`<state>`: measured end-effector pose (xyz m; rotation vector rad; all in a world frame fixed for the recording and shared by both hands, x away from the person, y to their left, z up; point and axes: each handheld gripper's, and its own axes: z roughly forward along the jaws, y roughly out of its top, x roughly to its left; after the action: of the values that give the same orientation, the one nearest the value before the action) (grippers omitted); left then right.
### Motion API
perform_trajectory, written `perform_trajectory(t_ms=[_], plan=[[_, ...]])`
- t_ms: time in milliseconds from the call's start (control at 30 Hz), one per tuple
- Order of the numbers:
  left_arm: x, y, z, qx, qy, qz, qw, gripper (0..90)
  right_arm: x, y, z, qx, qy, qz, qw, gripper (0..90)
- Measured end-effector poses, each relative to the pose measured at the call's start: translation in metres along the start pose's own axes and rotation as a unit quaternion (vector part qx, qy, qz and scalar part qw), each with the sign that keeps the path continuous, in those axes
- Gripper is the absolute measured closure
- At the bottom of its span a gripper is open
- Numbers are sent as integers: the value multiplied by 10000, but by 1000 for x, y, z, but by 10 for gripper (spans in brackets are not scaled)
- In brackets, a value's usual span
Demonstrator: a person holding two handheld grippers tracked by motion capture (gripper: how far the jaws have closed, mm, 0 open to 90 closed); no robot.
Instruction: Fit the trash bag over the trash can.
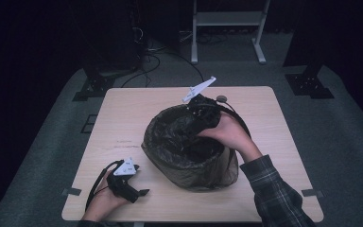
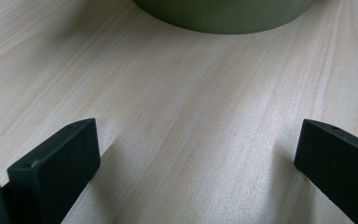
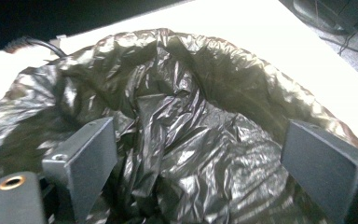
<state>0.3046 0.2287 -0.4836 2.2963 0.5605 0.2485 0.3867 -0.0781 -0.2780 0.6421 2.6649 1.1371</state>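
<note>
1. Dark floor and black stands ring a pale wooden table (image 1: 123,118), and everything below is placed relative to the bin that sits near the table's middle.
2. At that spot stands the round olive-green bin (image 1: 203,177), upright, lined with a crumpled black bag (image 1: 179,137) whose edge folds out over the bin's rim.
3. Over the bin's far rim hangs the right gripper (image 1: 199,109), tilted down toward the bag's inside; in the right gripper view its jaws stand wide apart above the glossy folds of the bag (image 3: 191,140), clasping nothing.
4. Behind it, the person's right hand (image 1: 227,132) lies across the bin's far-right rim, with a plaid sleeve (image 1: 274,194) running off toward the near right edge of the table.
5. Left of the bin, near the table's front edge, the left gripper (image 1: 139,179) rests low on the wood, held by the left hand (image 1: 105,201).
6. Its jaws are spread wide over bare wood (image 2: 191,116) in the left gripper view, gripping nothing, with the bin's green wall (image 2: 223,16) just ahead.
</note>
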Motion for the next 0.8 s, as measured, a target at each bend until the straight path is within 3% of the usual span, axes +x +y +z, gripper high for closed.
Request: perform_trajectory(t_ms=[567, 800], plan=[[0, 0, 0, 1, -1, 0, 10000, 0, 9, -39, -60, -678, -105, -15, 9976, 97], [0, 0, 0, 1, 0, 1, 10000, 0, 10, -65, -76, -739, -216, 109, 9970, 97]])
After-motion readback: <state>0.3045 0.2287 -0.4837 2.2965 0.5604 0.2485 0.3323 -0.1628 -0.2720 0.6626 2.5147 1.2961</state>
